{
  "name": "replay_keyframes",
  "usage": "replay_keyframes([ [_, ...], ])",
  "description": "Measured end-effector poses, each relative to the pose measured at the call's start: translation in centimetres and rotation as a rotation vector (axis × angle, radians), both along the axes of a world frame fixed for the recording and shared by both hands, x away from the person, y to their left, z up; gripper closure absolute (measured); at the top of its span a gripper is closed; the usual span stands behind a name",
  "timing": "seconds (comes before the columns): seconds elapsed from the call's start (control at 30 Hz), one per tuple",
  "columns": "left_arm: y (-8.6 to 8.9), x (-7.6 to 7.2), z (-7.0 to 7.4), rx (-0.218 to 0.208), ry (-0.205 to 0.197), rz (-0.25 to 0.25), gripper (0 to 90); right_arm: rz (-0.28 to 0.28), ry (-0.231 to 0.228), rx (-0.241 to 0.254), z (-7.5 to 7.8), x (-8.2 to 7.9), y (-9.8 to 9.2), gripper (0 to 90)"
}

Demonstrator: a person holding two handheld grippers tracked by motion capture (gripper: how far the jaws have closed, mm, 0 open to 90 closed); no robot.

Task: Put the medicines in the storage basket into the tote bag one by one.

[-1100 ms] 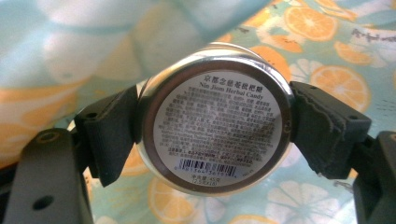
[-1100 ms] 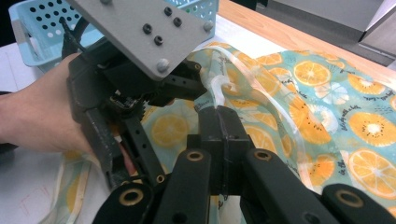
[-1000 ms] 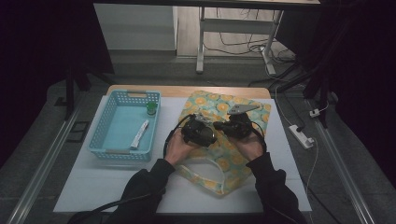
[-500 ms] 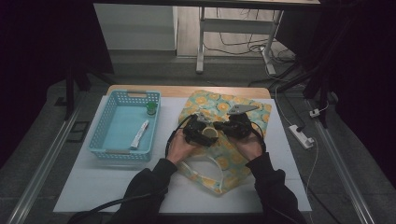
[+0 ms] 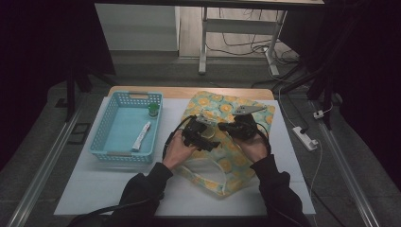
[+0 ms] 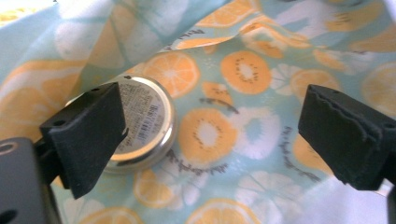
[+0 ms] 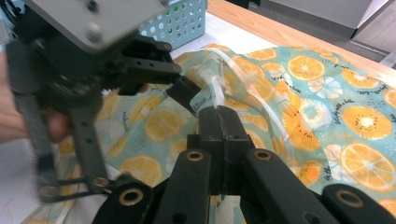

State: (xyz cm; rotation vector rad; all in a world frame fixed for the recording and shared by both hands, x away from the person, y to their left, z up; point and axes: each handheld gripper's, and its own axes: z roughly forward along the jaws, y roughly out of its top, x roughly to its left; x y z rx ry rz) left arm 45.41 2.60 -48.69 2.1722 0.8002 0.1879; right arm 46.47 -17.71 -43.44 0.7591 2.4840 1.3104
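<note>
A fabric bag point(image 5: 227, 163) printed with orange slices lies on the white table, its mouth held up. My right gripper point(image 7: 218, 112) is shut on the bag's rim, where a clear strap point(image 7: 233, 65) runs. My left gripper point(image 6: 212, 116) reaches into the bag, and its jaws have just been opening; they stand wide apart. A round metal tin point(image 6: 144, 121) with a printed label rests on the fabric inside. It lies partly behind the left pad point(image 6: 86, 135) and is not pressed by either pad. In the high view both grippers, left point(image 5: 198, 135) and right point(image 5: 236, 128), meet over the bag.
A light blue basket point(image 5: 106, 142) stands at the table's left, holding a small green-topped item point(image 5: 152, 109) and a white tube point(image 5: 142, 136). A white power strip point(image 5: 305, 138) lies off the table's right edge. The person's dark sleeves enter from the bottom.
The left hand has lifted slightly over the bag mouth. The right hand and the bag rim in it have stayed put.
</note>
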Motion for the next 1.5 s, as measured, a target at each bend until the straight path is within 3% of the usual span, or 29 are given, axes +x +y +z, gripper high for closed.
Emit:
replay_keyframes([
  [0.17, 0.8, -0.5, 0.8, -0.033, 0.033, -0.021, 1.1, 0.004, -0.002, 0.004, 0.2, -0.1, 0.0, 90.0],
  [0.53, 3.9, -1.7, 2.9, -0.093, 0.05, -0.017, 0.0, 0.011, 0.002, 0.008, 0.3, -0.2, 0.1, 90.0],
  [0.7, 5.2, -1.9, 3.4, -0.082, 0.053, -0.009, 0.3, 0.01, -0.001, 0.013, 0.3, -0.2, 0.1, 90.0],
  [0.87, 6.5, -1.9, 3.7, -0.1, 0.057, -0.001, 0.6, 0.01, 0.001, 0.01, 0.3, -0.3, 0.2, 90.0],
  [1.07, 8.0, -2.0, 3.9, -0.075, 0.062, -0.006, 0.7, 0.007, -0.002, 0.012, 0.3, -0.2, 0.1, 90.0],
  [1.2, 9.4, -1.8, 3.9, -0.081, 0.076, -0.002, 1.4, 0.008, -0.003, 0.013, 0.3, -0.3, 0.1, 90.0],
  [1.5, 12.6, -2.0, 4.3, -0.064, 0.061, 0.057, 0.3, 0.011, -0.006, 0.008, 0.3, -0.3, 0.2, 90.0],
])
